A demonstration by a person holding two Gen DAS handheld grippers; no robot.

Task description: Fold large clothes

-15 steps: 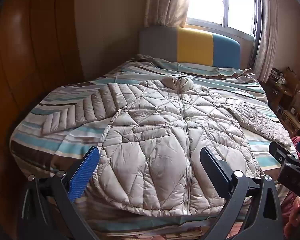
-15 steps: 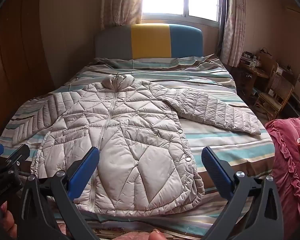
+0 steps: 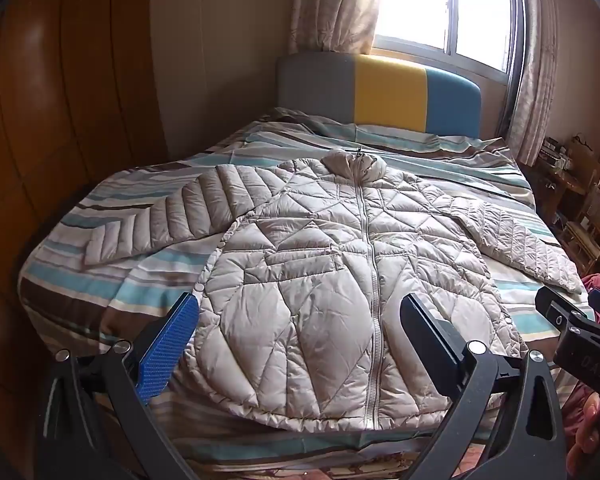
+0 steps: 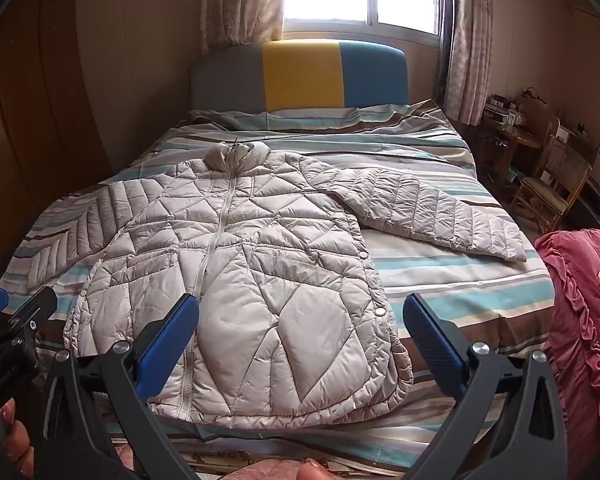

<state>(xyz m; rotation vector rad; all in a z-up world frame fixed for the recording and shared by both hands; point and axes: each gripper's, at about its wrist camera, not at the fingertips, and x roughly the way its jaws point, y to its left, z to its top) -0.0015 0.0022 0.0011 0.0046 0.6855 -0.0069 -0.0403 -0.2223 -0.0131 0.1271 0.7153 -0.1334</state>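
Note:
A beige quilted puffer jacket (image 3: 340, 272) lies flat and zipped on the striped bed (image 3: 100, 280), collar toward the headboard, both sleeves spread out to the sides. It also shows in the right wrist view (image 4: 244, 264). My left gripper (image 3: 300, 312) is open and empty, hovering above the jacket's hem. My right gripper (image 4: 300, 312) is open and empty above the hem's right side. The right gripper also shows at the right edge of the left wrist view (image 3: 572, 320); the left gripper shows at the left edge of the right wrist view (image 4: 16, 312).
A wooden wardrobe (image 3: 60, 120) runs along the bed's left side. A grey, yellow and blue headboard (image 4: 300, 76) stands under the window. A red ruffled bedding pile (image 4: 580, 320) lies at the right. A wooden chair (image 4: 552, 184) and desk stand beyond it.
Both grippers have shifted only slightly; the jacket has not moved and both stay open.

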